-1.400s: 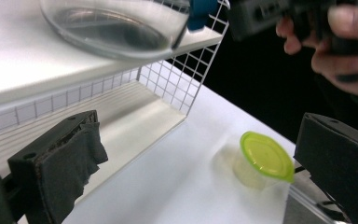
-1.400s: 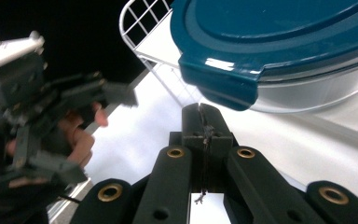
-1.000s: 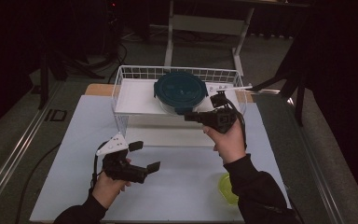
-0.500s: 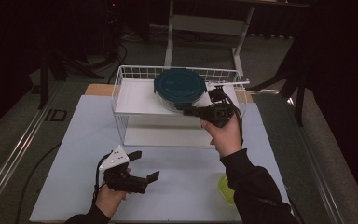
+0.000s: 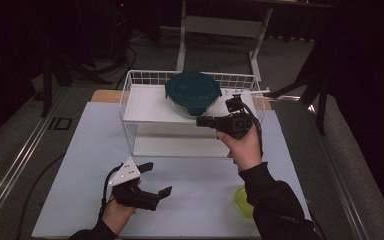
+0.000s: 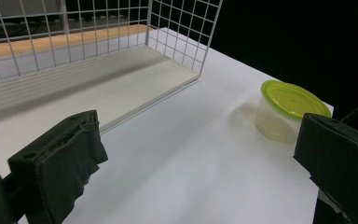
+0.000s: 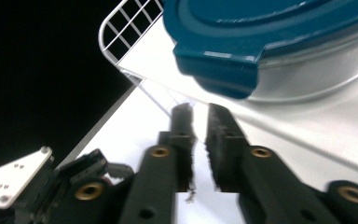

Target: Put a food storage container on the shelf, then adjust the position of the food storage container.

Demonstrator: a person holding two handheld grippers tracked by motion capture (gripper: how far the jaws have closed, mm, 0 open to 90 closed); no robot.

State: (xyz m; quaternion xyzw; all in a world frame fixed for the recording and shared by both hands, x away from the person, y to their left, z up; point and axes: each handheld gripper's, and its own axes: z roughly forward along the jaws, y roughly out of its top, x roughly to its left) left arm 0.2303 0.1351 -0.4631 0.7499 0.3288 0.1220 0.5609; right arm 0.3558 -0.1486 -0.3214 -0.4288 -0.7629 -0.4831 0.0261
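A round glass container with a teal lid [image 5: 192, 92] [image 7: 261, 37] stands on the upper shelf of a white wire rack [image 5: 130, 100]. My right gripper [image 5: 200, 121] [image 7: 199, 112] hovers just in front of and below the lid's edge, pointing left. Its jaws have just been opening; a narrow gap shows with nothing between them. My left gripper [image 5: 157, 178] [image 6: 200, 126] rests low over the white mat near the front, wide open and holding nothing. A small clear tub with a lime-green lid [image 6: 289, 109] [image 5: 243, 201] sits beyond its jaws.
The rack's lower shelf [image 6: 121, 79] and wire side wall [image 6: 177, 32] lie ahead of the left gripper. The white mat [image 5: 80, 150] covers the table, with a wooden strip behind the rack. A metal rail [image 5: 20, 160] runs along the left.
My left gripper has sunk a little toward the mat's near edge. The right hand has stayed beside the rack with hardly any shift.
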